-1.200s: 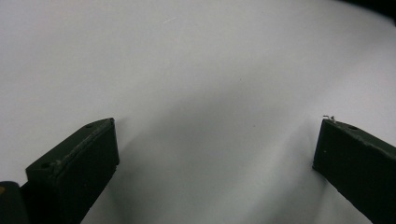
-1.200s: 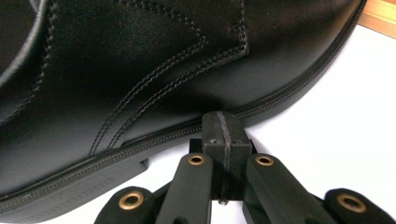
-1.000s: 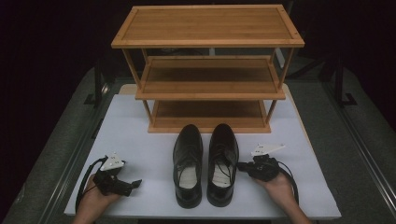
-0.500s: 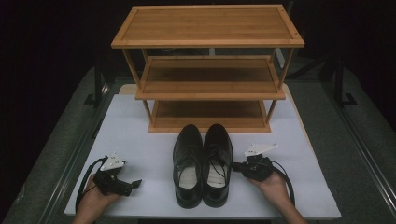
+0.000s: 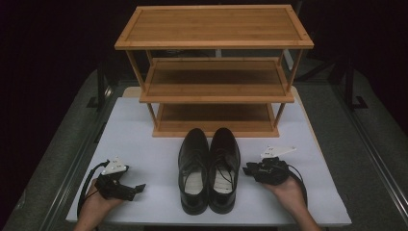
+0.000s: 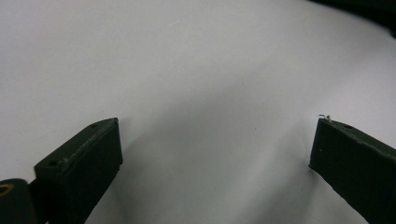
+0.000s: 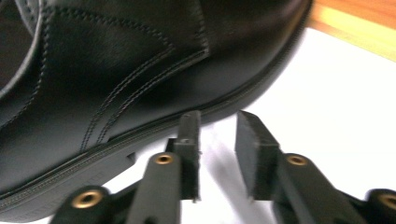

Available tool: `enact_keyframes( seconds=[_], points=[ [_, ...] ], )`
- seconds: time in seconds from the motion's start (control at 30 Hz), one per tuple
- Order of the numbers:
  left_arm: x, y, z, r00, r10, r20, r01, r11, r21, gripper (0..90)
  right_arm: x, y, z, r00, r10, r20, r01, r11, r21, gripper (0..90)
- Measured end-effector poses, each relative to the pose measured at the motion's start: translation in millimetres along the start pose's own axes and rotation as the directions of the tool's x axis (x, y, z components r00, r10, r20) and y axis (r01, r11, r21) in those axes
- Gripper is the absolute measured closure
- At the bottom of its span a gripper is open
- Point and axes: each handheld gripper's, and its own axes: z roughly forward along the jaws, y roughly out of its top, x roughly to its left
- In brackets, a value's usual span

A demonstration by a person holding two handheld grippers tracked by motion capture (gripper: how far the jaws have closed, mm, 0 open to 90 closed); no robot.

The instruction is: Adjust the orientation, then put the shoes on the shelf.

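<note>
The right shoe (image 5: 223,168) has slid left against the left shoe (image 5: 194,169); the pair is squared before the rack (image 5: 215,72). High view: right gripper (image 5: 249,169) beside it, left gripper (image 5: 137,189) apart. Left gripper view: jaws wide over table (image 6: 210,70). Right gripper view: jaws narrow, empty, nudging the sole.

White table (image 5: 144,125) — shoes (image 5: 209,168), wooden rack (image 5: 215,86).

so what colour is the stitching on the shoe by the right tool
Black, matching the black leather of the shoe; it shows best in the right gripper view.
</note>
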Motion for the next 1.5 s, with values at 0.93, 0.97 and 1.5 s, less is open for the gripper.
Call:
enact_keyframes(
  seconds=[0.93,0.97,1.5],
  points=[
    [-49.0,100.4,-9.2,0.9782,0.129,0.163,-0.111,0.9870,-0.116,19.9,13.9,49.2,-33.7,0.9991,-0.026,-0.032,0.023,0.995,-0.100,39.6],
    [-50.9,103.8,-8.2,0.9769,0.133,0.167,-0.113,0.9860,-0.123,20.8,16.3,51.8,-32.3,0.9986,-0.037,-0.036,0.033,0.994,-0.099,39.6],
    [-73.0,149.0,24.7,0.9494,0.197,0.245,-0.160,0.9738,-0.161,21.1,32.8,72.6,-13.8,0.9925,-0.077,-0.095,0.067,0.993,-0.102,39.6]
  ],
)
